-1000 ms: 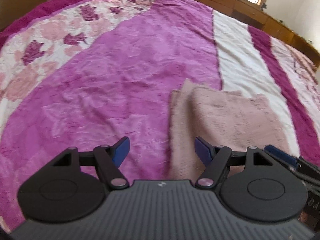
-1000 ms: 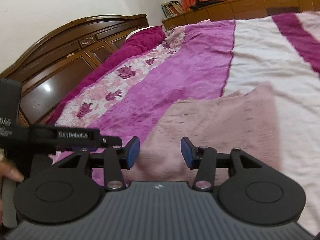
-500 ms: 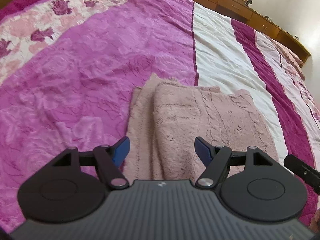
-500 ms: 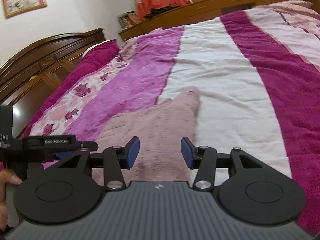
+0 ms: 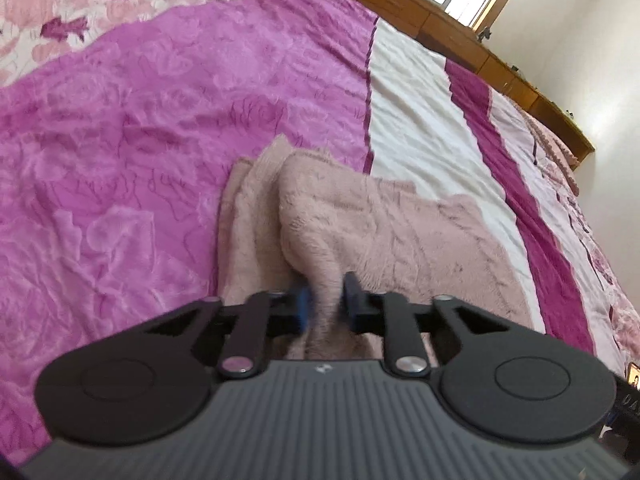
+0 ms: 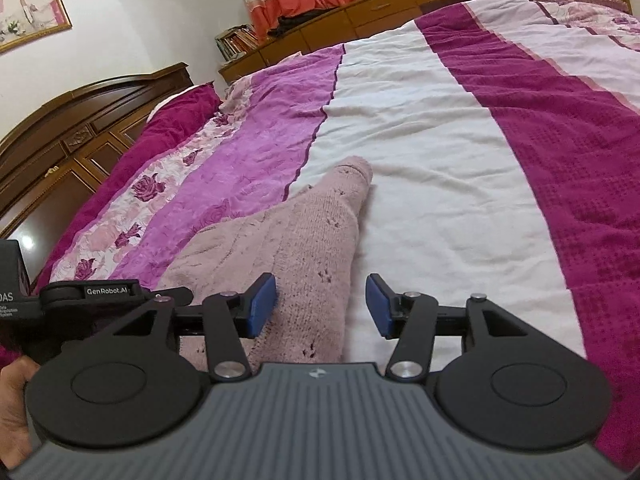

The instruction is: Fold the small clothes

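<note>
A dusty-pink knitted garment (image 5: 400, 224) lies on the bed, partly folded, with layered edges at its left side. My left gripper (image 5: 325, 300) is shut on a pinched ridge of the garment's near edge. In the right wrist view the garment (image 6: 288, 248) stretches away, one narrow end pointing up the bed. My right gripper (image 6: 322, 306) is open over the garment's near right edge, its left pad above the knit and its right pad above the white stripe. The left gripper's body (image 6: 92, 300) shows at the left of that view.
The bedspread has a purple band (image 5: 160, 120), a white band (image 6: 420, 140) and a magenta band (image 6: 580, 160). A dark wooden headboard (image 6: 80, 132) stands at the left, low wooden cabinets (image 6: 400, 4) along the far wall.
My left gripper has closed from open onto the garment's near edge and bunched it up. My right gripper has moved right toward the garment's right edge and stayed open.
</note>
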`<state>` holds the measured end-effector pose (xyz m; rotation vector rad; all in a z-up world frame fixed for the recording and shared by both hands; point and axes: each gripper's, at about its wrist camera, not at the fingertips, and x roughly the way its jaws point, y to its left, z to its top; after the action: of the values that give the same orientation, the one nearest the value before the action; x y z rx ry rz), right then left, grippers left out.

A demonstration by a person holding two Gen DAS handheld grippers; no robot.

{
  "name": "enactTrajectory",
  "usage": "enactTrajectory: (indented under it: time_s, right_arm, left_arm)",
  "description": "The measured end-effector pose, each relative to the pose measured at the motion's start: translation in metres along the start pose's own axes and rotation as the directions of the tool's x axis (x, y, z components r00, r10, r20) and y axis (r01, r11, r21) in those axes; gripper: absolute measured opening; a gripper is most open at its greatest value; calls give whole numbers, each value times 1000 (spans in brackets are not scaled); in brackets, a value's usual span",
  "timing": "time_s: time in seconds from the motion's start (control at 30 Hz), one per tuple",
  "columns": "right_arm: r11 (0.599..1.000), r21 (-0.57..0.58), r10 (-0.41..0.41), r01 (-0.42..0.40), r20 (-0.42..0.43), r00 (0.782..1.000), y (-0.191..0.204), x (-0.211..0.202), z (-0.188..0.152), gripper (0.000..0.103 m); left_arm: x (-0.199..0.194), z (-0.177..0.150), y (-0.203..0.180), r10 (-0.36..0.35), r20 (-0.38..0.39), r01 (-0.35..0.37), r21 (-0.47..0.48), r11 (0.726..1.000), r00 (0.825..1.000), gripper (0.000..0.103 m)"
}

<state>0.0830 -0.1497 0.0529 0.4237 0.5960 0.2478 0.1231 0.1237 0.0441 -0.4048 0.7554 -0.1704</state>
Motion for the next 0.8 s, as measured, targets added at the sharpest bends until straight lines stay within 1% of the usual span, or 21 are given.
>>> enactTrajectory:
  time_s: [0.07, 0.13, 0.2, 0.23, 0.27, 0.3, 0.37, 0.4, 0.43, 0.47, 0.57, 0.6, 0.63, 0.67, 0.73, 0.8]
  right_arm:
    - [1000, 8, 29, -29, -9, 1000, 3, 3, 0, 58]
    - [998, 3, 70, -70, -14, 997, 10, 4, 1, 58]
    - [994, -34, 101, -101, -8, 995, 24, 4, 1, 58]
    - [993, -62, 104, -104, -6, 995, 32, 5, 1, 58]
    - [991, -87, 103, -103, -13, 995, 39, 7, 0, 58]
    - [990, -105, 94, -97, -26, 995, 44, 11, -2, 58]
    - [990, -115, 79, -85, -55, 995, 49, 19, -5, 58]
    - [990, -116, 67, -75, -65, 996, 50, 22, -8, 58]
    - [990, -122, 56, -64, -67, 996, 50, 24, -11, 58]
    - [990, -128, 55, -63, -64, 996, 51, 25, -13, 58]
    - [990, -123, 59, -67, -68, 996, 48, 26, -13, 58]
    - [991, -117, 58, -66, -70, 996, 46, 27, -12, 58]
    - [992, -111, 58, -65, -72, 996, 45, 27, -11, 58]
    - [992, -105, 56, -64, -74, 996, 45, 27, -11, 58]
    - [993, -97, 59, -66, -72, 996, 43, 25, -9, 58]
    - [994, -83, 65, -71, -63, 996, 40, 24, -5, 58]
  left_arm:
    - [-10, 8, -1, -10, 33, 11, -2, 1000, 999, 16]
    - [-24, 18, -3, -8, 87, 7, 14, 1000, 996, 16]
    - [-32, 26, -3, 11, 118, -15, 38, 999, 993, 16]
    - [-32, 29, -2, 37, 124, -42, 39, 998, 992, 16]
    - [-30, 29, 2, 64, 120, -69, 35, 997, 991, 16]
    - [-24, 28, 7, 88, 96, -91, 29, 995, 992, 16]
    - [-8, 21, 20, 105, 7, -105, 17, 994, 994, 17]
    - [-2, 16, 25, 102, -22, -102, 7, 995, 995, 17]
    - [0, 12, 29, 94, -25, -94, 7, 996, 995, 20]
    - [-1, 9, 30, 90, -10, -89, 13, 996, 996, 20]
    - [-4, 10, 30, 86, -8, -86, 4, 996, 996, 26]
    - [-4, 11, 29, 91, -10, -91, 3, 996, 996, 29]
    - [-6, 12, 29, 105, -11, -105, 6, 994, 994, 34]
    - [-7, 14, 26, 121, -11, -121, 15, 993, 993, 36]
    - [-13, 17, 21, 129, 12, -129, 45, 991, 992, 36]
    - [-18, 20, 18, 124, 31, -126, 77, 989, 992, 47]
